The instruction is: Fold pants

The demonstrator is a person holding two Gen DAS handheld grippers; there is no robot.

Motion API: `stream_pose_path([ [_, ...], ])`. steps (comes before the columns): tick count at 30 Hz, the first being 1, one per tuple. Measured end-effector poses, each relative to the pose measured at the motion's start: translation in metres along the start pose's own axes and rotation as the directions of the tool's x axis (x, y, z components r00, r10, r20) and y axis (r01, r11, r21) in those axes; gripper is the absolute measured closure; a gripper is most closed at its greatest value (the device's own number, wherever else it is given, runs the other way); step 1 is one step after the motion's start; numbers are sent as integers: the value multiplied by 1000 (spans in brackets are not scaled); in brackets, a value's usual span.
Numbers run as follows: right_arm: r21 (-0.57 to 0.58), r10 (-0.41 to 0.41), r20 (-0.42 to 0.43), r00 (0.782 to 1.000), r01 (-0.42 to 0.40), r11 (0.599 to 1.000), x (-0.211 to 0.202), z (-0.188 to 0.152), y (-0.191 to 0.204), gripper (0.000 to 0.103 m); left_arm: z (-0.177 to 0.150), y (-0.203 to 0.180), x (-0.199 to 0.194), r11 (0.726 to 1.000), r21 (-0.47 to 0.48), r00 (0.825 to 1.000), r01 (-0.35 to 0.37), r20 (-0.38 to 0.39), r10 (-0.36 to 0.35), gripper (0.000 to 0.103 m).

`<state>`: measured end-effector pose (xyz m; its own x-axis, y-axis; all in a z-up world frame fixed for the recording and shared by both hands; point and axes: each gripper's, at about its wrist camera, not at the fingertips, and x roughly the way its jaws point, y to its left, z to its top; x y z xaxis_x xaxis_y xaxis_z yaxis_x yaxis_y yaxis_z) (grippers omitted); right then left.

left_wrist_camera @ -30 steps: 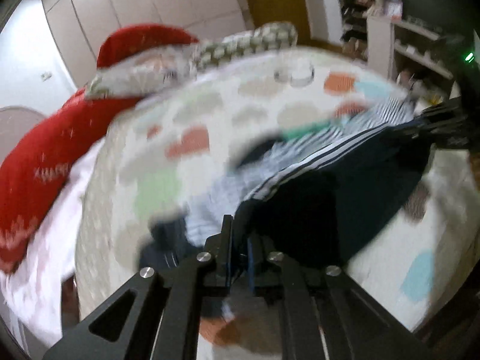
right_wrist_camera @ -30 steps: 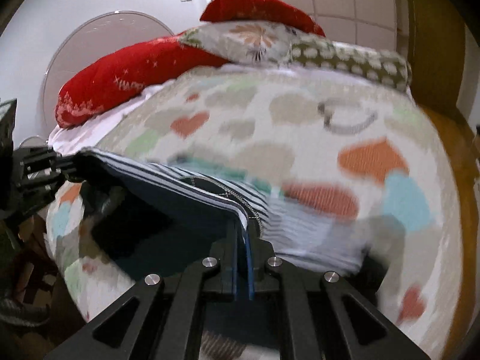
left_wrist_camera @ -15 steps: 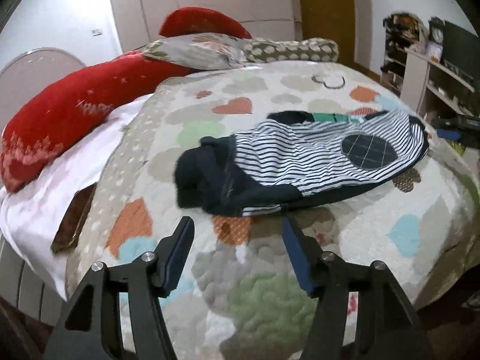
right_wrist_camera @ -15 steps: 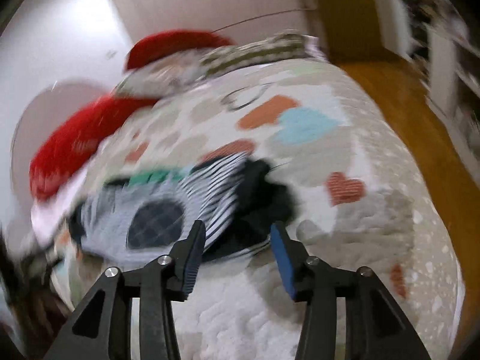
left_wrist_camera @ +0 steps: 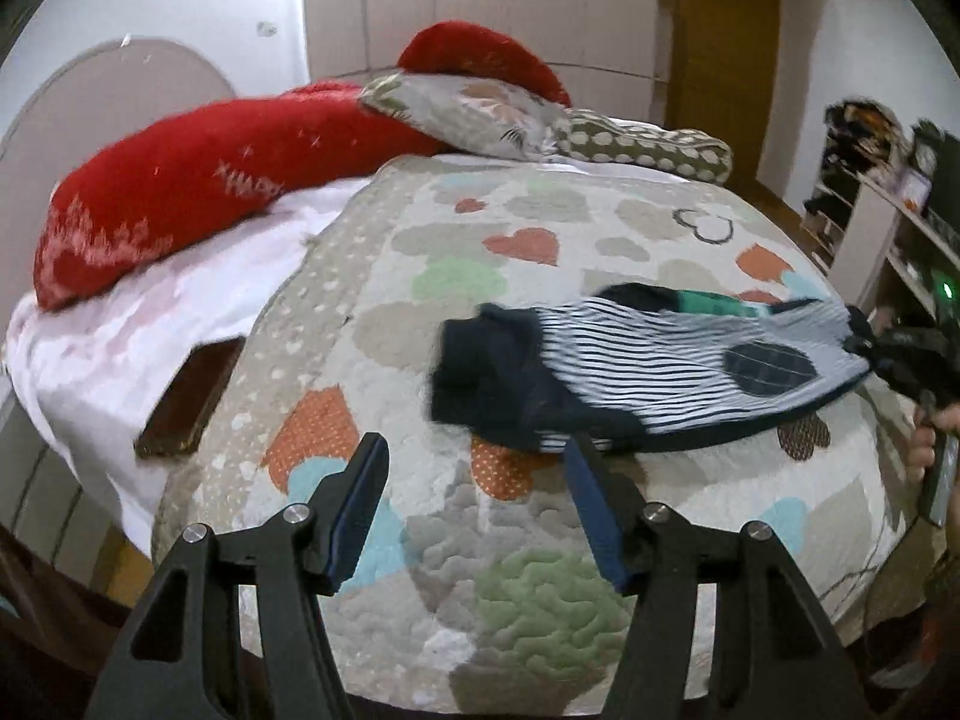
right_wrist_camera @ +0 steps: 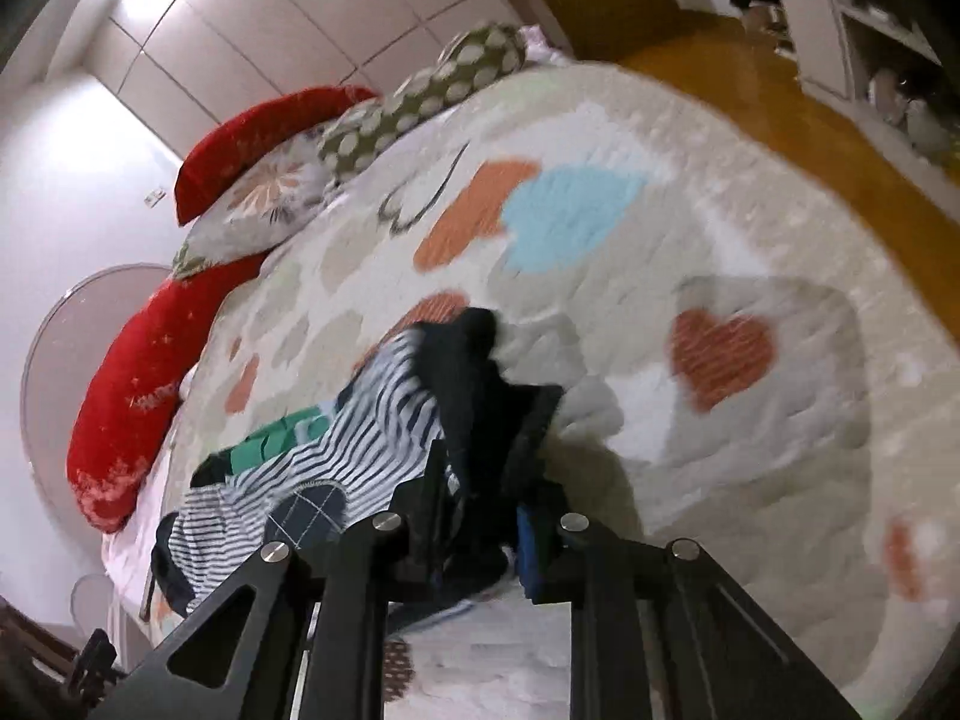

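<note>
The pants are striped white and navy with dark navy parts, a dark checked patch and a green band. They lie folded across the heart-print quilt. My left gripper is open and empty, just in front of their near edge. My right gripper has its fingers around the dark end of the pants, and the jaws stand partly apart. It also shows in the left wrist view at the pants' right end.
Red pillows and patterned pillows lie at the head of the bed. A brown flat object rests on the white sheet at the left. Shelves stand at the right. The wooden floor lies beyond the bed.
Both grippers let go of the pants, which dropped folded onto the quilt. The left gripper drew back and stayed open. The right gripper swung round and closed in on the pants' dark end.
</note>
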<state>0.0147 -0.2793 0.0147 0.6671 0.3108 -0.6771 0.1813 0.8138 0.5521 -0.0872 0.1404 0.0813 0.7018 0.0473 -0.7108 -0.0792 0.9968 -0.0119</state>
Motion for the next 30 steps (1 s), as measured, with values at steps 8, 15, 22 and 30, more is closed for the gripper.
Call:
stream_pose_path([
  [8,32,-108,41,993,107,994,-18,8,-37,71,20,-11,26,999,-28,998,39,-45,-40,43],
  [15,45,-103,234,967,95,994,-74,2,-29,60,53,-41,91,994,-42,988,105,-112,-109,43],
  [22,-36,0,103,995,4,999,-45,-10,-6,60,46,-29,156,992,-128,961,13,-274,-48,40],
  [30,84,-55,182,982,40,996,-60,-19,-48,51,79,-67,102,987,3,964,159,-219,-155,31],
])
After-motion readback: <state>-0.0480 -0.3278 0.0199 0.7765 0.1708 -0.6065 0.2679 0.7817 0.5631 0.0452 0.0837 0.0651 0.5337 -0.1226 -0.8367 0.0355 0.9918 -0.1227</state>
